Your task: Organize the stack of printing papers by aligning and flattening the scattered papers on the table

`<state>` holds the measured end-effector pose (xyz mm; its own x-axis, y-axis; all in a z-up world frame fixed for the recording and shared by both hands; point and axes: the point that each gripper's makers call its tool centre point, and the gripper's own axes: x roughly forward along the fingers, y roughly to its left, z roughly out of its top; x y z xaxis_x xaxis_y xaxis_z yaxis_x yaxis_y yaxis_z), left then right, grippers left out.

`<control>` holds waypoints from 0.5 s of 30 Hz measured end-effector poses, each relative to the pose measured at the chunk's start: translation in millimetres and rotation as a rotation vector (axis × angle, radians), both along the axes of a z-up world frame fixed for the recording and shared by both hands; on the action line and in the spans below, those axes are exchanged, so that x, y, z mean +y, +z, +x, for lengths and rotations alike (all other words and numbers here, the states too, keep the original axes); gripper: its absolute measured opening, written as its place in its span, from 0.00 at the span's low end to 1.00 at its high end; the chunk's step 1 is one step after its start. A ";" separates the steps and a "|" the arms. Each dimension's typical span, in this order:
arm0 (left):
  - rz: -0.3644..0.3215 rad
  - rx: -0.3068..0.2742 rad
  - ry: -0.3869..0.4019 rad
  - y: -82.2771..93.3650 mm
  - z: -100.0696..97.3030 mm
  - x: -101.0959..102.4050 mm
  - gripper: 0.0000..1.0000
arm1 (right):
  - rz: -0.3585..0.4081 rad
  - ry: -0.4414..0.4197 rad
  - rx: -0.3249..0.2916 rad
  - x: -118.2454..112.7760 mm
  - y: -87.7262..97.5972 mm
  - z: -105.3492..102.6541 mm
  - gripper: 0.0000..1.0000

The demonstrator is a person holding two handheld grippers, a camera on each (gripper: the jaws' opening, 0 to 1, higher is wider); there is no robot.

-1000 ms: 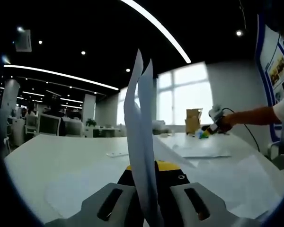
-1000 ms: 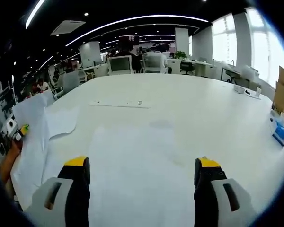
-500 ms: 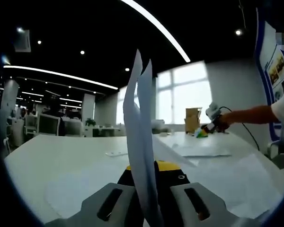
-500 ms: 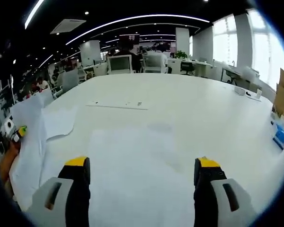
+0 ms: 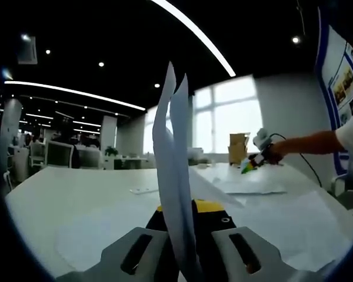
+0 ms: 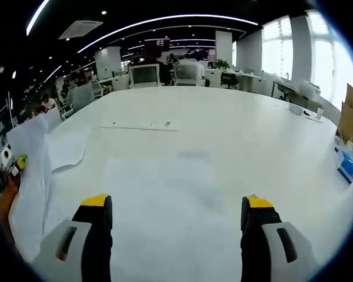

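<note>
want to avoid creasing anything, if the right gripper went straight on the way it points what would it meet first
Most likely the flat paper sheet lying on the white table just ahead of the open right gripper. Nothing stands between its jaws and that sheet, though depth is hard to judge.

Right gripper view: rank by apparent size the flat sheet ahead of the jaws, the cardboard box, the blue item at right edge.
1. Flat sheet, by far the largest.
2. Cardboard box.
3. Blue item.
The box and the blue item look close in size; both sit at the distorted edge of the view, so their order is unsure.
</note>
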<state>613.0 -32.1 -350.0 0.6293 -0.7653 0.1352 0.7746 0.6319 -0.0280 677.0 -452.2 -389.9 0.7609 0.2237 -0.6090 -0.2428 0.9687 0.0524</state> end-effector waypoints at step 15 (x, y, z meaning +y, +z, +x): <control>-0.001 0.001 0.000 1.4 -0.4 -0.3 0.07 | -0.009 -0.017 0.027 -4.4 -10.2 8.3 0.85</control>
